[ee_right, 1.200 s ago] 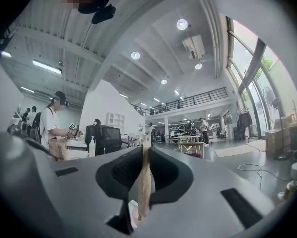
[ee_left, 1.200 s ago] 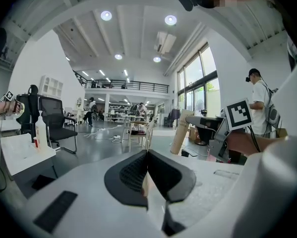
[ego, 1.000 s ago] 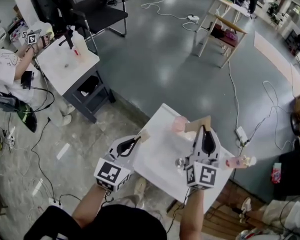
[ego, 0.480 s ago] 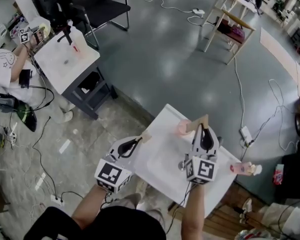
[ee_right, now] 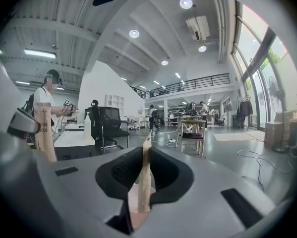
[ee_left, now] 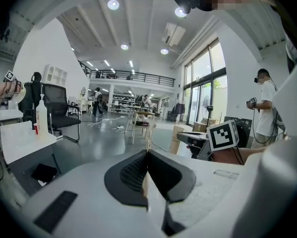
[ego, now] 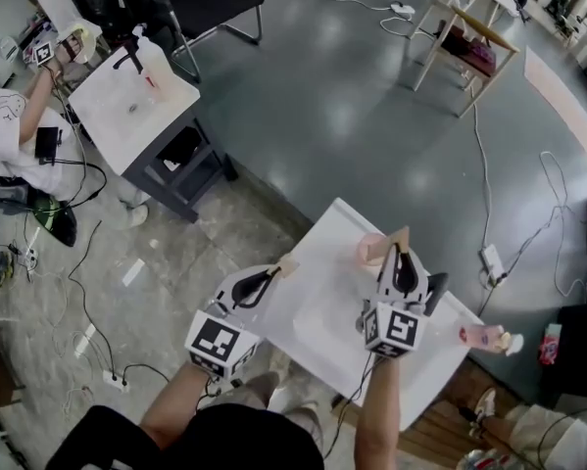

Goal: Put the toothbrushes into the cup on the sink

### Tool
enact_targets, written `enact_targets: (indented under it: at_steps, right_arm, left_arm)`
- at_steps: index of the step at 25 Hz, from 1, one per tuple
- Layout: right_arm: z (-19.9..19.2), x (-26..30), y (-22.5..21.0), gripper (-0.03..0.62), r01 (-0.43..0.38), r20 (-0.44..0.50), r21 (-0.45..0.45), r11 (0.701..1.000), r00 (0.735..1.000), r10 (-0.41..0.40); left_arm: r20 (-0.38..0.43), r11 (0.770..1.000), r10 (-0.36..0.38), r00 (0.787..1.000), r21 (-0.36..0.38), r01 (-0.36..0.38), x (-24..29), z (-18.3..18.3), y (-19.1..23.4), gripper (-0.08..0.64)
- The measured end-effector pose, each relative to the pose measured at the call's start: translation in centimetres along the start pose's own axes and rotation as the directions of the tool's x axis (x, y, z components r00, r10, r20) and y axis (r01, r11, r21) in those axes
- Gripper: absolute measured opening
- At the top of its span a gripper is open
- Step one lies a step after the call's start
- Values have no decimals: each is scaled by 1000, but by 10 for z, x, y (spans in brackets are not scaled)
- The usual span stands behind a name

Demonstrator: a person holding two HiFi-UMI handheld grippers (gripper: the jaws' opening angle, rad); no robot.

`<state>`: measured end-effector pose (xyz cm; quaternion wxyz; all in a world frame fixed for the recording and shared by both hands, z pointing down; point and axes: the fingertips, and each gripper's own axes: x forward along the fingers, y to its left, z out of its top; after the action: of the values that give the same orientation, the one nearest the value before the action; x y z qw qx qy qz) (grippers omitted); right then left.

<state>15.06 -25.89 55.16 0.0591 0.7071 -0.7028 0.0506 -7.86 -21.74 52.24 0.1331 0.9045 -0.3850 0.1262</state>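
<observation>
A white sink (ego: 317, 306) sits below me in the head view, with a pink cup (ego: 368, 250) at its far side. My right gripper (ego: 401, 255) is shut on a tan cardboard-wrapped toothbrush (ego: 399, 240), held upright just right of and over the cup. In the right gripper view that toothbrush (ee_right: 146, 175) stands between the pads, with the pink cup (ee_right: 138, 209) directly beneath. My left gripper (ego: 271, 273) hangs over the sink's left edge, shut on a second pale toothbrush (ego: 286, 264), which shows as a thin strip (ee_left: 148, 145) in the left gripper view.
A pink bottle (ego: 484, 338) stands at the sink top's right edge, and a chrome tap (ego: 360, 323) rises near my right gripper. Another sink table (ego: 136, 106) with a person stands far left. A black chair (ego: 210, 3), a wooden stool (ego: 464, 47) and floor cables lie beyond.
The head view has shifted, so the room has slid down and to the right. Both grippers keep their holds and stay almost where they were over the sink.
</observation>
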Motion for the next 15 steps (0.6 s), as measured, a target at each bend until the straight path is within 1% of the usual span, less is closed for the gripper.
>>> enact_targets:
  at_steps: [5, 15]
  right_arm:
    - [-13, 6, 1, 44, 1, -20, -2, 1000, 1000, -1]
    - [-25, 9, -1, 48, 6, -41, -5, 1000, 999, -6]
  left_arm:
    - [-19, 1000, 7, 1000, -13, -8, 1, -7, 5, 3]
    - [-31, 1000, 11, 999, -17, -12, 2, -10, 4, 3]
